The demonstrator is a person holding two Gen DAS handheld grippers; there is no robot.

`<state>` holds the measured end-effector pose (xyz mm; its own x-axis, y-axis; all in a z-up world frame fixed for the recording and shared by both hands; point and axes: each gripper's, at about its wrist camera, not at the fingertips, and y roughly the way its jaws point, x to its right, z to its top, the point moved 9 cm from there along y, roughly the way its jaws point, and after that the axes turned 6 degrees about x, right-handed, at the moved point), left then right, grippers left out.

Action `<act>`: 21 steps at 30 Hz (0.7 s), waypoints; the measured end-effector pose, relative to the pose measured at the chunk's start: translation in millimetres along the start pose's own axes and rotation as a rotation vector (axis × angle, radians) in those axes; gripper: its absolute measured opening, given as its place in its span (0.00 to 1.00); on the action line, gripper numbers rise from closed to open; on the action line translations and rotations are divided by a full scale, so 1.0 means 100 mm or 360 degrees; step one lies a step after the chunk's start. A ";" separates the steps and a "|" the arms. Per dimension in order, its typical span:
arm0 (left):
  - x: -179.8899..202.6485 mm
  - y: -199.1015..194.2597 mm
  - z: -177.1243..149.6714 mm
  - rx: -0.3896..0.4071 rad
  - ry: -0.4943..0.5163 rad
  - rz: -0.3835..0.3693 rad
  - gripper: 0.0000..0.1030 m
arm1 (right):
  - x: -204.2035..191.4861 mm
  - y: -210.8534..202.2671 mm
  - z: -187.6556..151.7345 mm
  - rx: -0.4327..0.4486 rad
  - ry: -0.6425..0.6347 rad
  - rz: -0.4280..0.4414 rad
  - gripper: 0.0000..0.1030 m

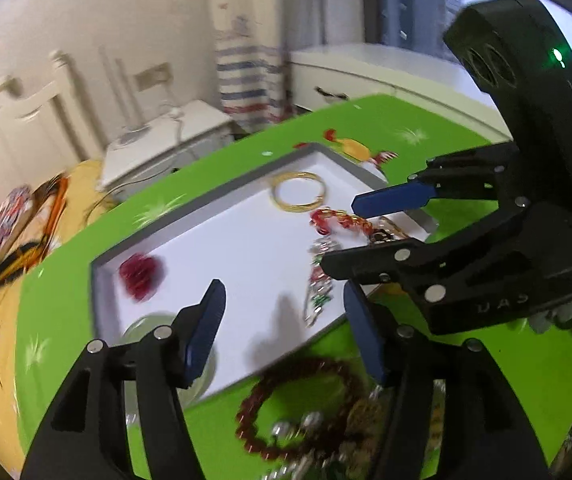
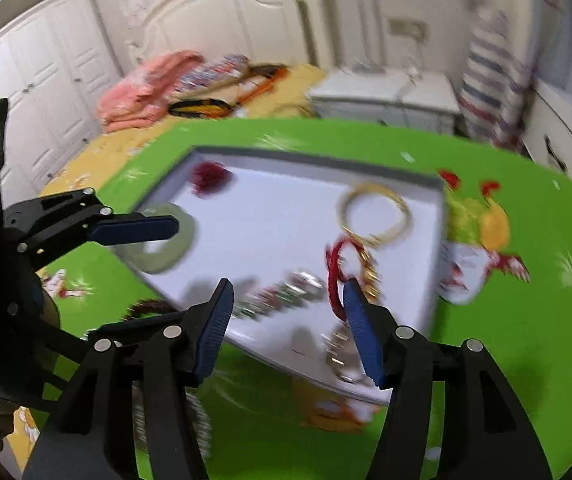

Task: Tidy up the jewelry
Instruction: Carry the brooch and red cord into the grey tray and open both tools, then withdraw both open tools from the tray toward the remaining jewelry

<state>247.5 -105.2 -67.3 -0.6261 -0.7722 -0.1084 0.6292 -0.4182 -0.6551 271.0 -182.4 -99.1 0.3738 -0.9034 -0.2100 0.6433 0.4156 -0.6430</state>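
A white tray with a grey rim (image 1: 213,204) (image 2: 314,160) lies on the green tablecloth. In it are gold bangles (image 1: 298,191) (image 2: 376,213), a red and gold bracelet (image 1: 340,218) (image 2: 350,268), a silver, red and green chain (image 1: 320,280) (image 2: 281,294) and a dark red piece (image 1: 140,274) (image 2: 209,176). A pale green bangle (image 2: 161,242) rests on the tray's edge. My left gripper (image 1: 283,328) is open and empty above the tray's near edge. My right gripper (image 2: 288,320) is open and empty over the tray.
A dark red bead bracelet (image 1: 298,400) and a pile of mixed jewelry (image 1: 350,432) lie on the green cloth in front of the tray. A bed with clothes (image 2: 189,84), a white nightstand (image 2: 386,96) and a white dresser (image 1: 366,76) surround the table.
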 end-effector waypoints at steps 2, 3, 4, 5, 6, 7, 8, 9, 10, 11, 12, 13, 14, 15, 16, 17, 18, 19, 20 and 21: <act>-0.10 -0.13 -0.07 0.0033 -0.0093 0.0006 0.64 | -0.11 -0.01 0.05 0.0047 -0.0030 0.0043 0.56; -0.15 -0.19 -0.11 0.0043 -0.0120 0.0025 0.64 | -0.12 0.00 0.08 0.0053 -0.0019 0.0044 0.57; -0.19 -0.27 -0.17 0.0056 -0.0140 0.0045 0.64 | -0.12 -0.01 0.09 0.0057 -0.0003 0.0035 0.57; -0.22 -0.34 -0.21 0.0068 -0.0153 0.0058 0.65 | -0.11 -0.03 0.09 0.0062 0.0008 0.0026 0.57; -0.25 -0.41 -0.24 0.0080 -0.0166 0.0075 0.72 | -0.11 -0.07 0.09 0.0066 0.0017 0.0018 0.57; -0.28 -0.50 -0.30 0.0096 -0.0181 0.0115 0.80 | -0.11 -0.11 0.08 0.0074 0.0015 0.0020 0.57; -0.31 -0.59 -0.36 0.0107 -0.0184 0.0157 0.84 | -0.12 -0.20 0.04 0.0086 0.0010 0.0024 0.57; -0.33 -0.67 -0.43 0.0119 -0.0182 0.0209 0.90 | -0.11 -0.25 0.01 0.0090 0.0010 0.0024 0.57; -0.33 -0.75 -0.50 0.0125 -0.0183 0.0259 0.93 | -0.12 -0.33 -0.04 0.0095 0.0009 0.0023 0.57; -0.34 -0.82 -0.57 0.0130 -0.0188 0.0318 0.93 | -0.15 -0.43 -0.12 0.0107 -0.0002 0.0024 0.57; -0.36 -0.88 -0.63 0.0132 -0.0194 0.0349 0.95 | -0.18 -0.50 -0.17 0.0115 -0.0013 0.0018 0.60; -0.35 -0.93 -0.72 0.0124 -0.0208 0.0399 0.96 | -0.19 -0.58 -0.26 0.0126 -0.0025 -0.0005 0.65; -0.35 -0.96 -0.80 0.0109 -0.0222 0.0446 0.96 | -0.20 -0.64 -0.33 0.0137 -0.0030 -0.0027 0.66; -0.35 -1.00 -0.90 0.0088 -0.0248 0.0513 0.96 | -0.22 -0.72 -0.43 0.0140 -0.0025 -0.0038 0.68; -0.34 -1.04 -0.98 0.0081 -0.0271 0.0540 0.96 | -0.24 -0.76 -0.50 0.0139 -0.0014 -0.0041 0.69; -0.33 -1.07 -1.05 0.0074 -0.0298 0.0553 0.96 | -0.26 -0.80 -0.60 0.0135 0.0004 -0.0045 0.69; -0.32 -1.10 -1.13 0.0067 -0.0329 0.0555 0.96 | -0.27 -0.82 -0.67 0.0131 0.0010 -0.0052 0.71; -0.30 -1.13 -1.23 0.0058 -0.0371 0.0545 0.96 | -0.29 -0.84 -0.76 0.0126 0.0009 -0.0066 0.72; -0.29 -1.15 -1.30 0.0051 -0.0393 0.0542 0.96 | -0.31 -0.86 -0.83 0.0116 0.0003 -0.0083 0.72; -0.29 -1.18 -1.37 0.0042 -0.0399 0.0554 0.96 | -0.34 -0.87 -0.90 0.0106 -0.0008 -0.0097 0.72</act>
<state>128.5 32.0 -89.6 -0.2449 -0.9605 -0.1324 0.7967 -0.1215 -0.5920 142.0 -197.0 -102.5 0.3356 -0.9269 -0.1681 0.7081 0.3659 -0.6039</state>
